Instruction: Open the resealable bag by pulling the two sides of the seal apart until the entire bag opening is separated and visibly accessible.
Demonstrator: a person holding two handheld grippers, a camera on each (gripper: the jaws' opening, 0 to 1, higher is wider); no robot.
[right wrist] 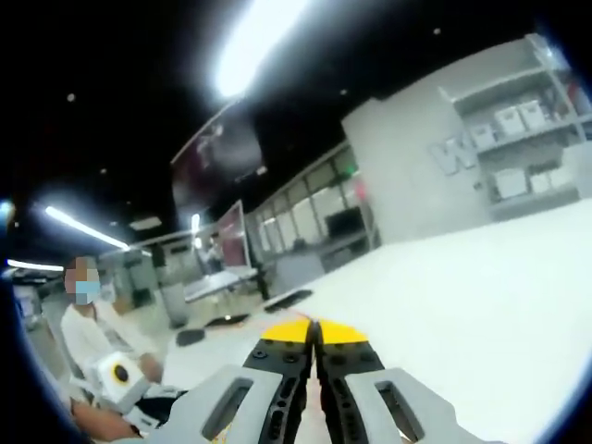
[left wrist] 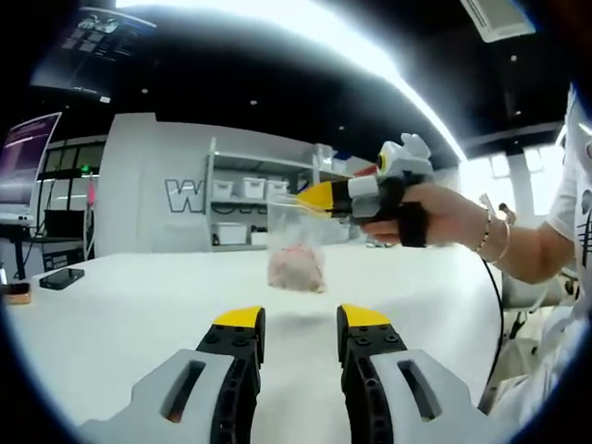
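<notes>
Right gripper [left wrist: 310, 197] clamps the clear plastic resealable bag [left wrist: 296, 250] by its top edge, hanging it clear of the white table [left wrist: 139, 305] — left gripper [left wrist: 301, 324], jaws apart, sits just short of it, likely lining up on the opposite seal side.

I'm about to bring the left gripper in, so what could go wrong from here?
1. The bag hangs from the right gripper alone, with its contents low: a hard pull might slip the thin top edge out.
2. The left gripper is open and apart from the bag; it could pinch both sides of the seal together.

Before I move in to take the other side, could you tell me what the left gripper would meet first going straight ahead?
Probably the resealable bag hanging from the right gripper; the left gripper is open, though depth is unclear.
</notes>
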